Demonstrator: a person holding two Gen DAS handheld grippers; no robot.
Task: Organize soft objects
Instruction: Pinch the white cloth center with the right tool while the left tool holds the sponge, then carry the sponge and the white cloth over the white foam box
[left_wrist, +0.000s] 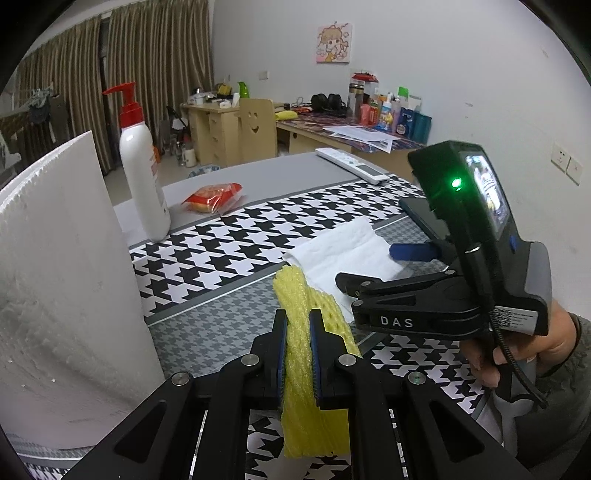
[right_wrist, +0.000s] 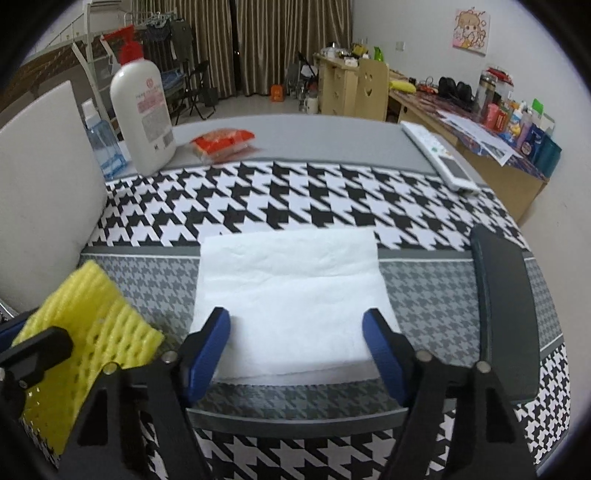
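Note:
My left gripper (left_wrist: 298, 325) is shut on a yellow foam net sleeve (left_wrist: 295, 295) and holds it above the houndstooth table mat; the sleeve also shows at the lower left of the right wrist view (right_wrist: 92, 314). A folded white cloth (right_wrist: 291, 291) lies flat on the mat in front of my right gripper (right_wrist: 297, 328), which is open with its blue fingers (right_wrist: 207, 347) spread over the cloth's near edge. In the left wrist view the right gripper (left_wrist: 369, 269) is at the right, over the white cloth (left_wrist: 343, 251).
A white foam board (left_wrist: 62, 277) stands at the left. A white pump bottle (left_wrist: 142, 173) and a red snack packet (left_wrist: 214, 197) sit behind. A white remote (right_wrist: 439, 157) lies at the far right, a dark phone (right_wrist: 506, 306) to the right of the cloth.

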